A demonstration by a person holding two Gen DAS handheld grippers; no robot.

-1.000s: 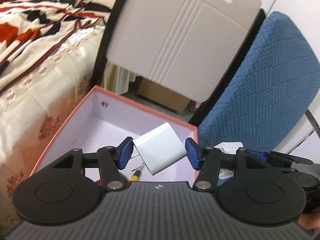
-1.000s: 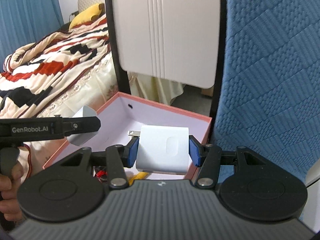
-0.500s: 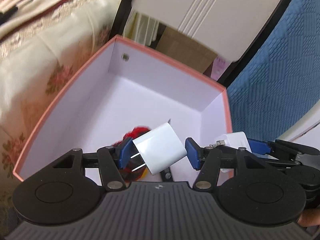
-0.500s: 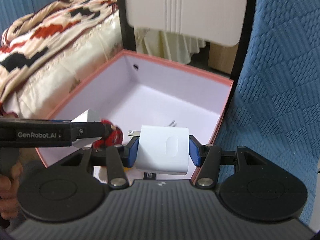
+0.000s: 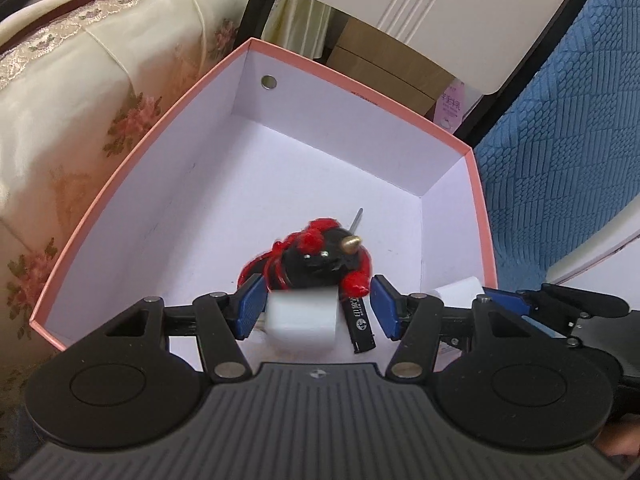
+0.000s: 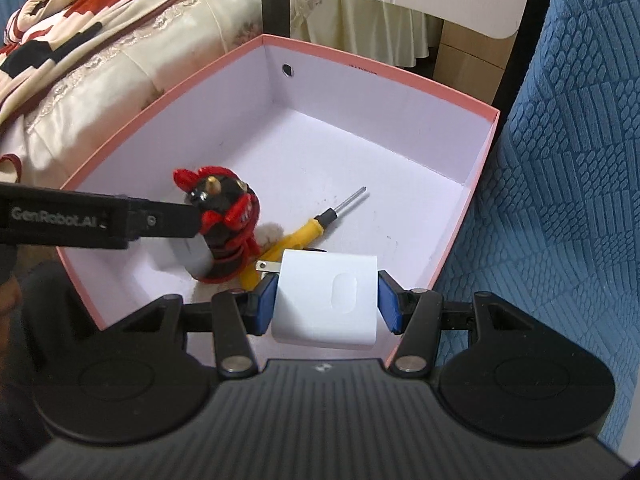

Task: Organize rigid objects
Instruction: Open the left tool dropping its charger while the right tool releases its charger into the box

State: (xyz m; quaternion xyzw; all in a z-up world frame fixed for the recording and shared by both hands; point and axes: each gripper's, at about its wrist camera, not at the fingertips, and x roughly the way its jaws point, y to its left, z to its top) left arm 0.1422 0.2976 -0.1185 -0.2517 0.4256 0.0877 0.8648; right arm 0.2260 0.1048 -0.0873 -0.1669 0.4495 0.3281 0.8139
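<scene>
A pink box [image 5: 360,96] with a white inside holds a red and black figurine [image 5: 316,256], a yellow screwdriver [image 6: 312,228] and a black stick [image 5: 360,320]. My left gripper [image 5: 318,306] is open over the box; a small white charger [image 5: 302,320], blurred, is between its fingers and apart from the right pad. It also shows in the right wrist view [image 6: 180,254], below the left gripper's fingers [image 6: 96,220]. My right gripper [image 6: 326,304] is shut on a larger white charger [image 6: 326,304] above the box's near right corner.
A bed with a floral sheet [image 5: 80,80] lies left of the box. A blue fabric chair back [image 5: 560,140] stands to the right. A white panel [image 5: 440,8] and cardboard boxes [image 5: 384,68] are behind.
Both grippers have come down over the box. My left gripper has opened and the small charger has slipped out of its grip, dropping. The right gripper still holds its charger.
</scene>
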